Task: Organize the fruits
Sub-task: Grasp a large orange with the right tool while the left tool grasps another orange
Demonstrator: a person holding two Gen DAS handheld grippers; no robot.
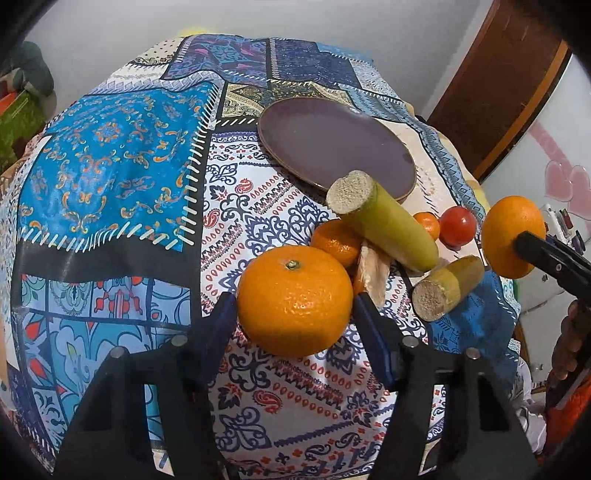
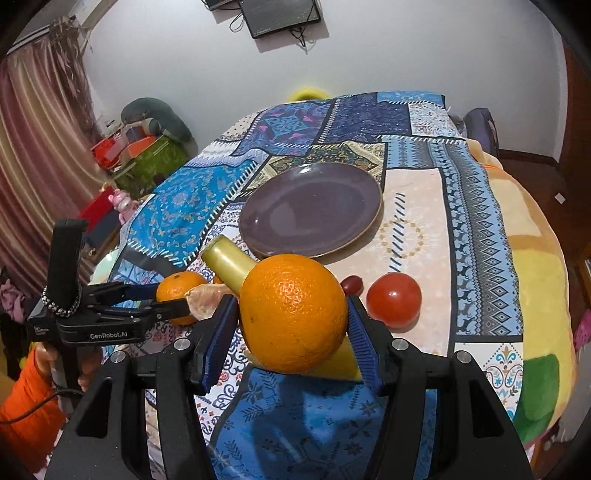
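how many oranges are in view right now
4: one between the left tool's fingers, one gripped by the right tool, and two smaller oranges by the sugarcane pieces; more may be hidden.

White lettering "GenRobot.AI" stands on the left tool's [image 2: 177, 308] black body; a smaller mark beside it seems unreadable.

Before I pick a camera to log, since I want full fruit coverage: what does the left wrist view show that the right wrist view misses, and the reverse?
Only left: the short cut cane stub and the long cane's cut end.
Only right: a dark grape and the wall screen.
Both: the purple plate, tomato, the left tool around a mandarin, and the right tool gripping an orange.
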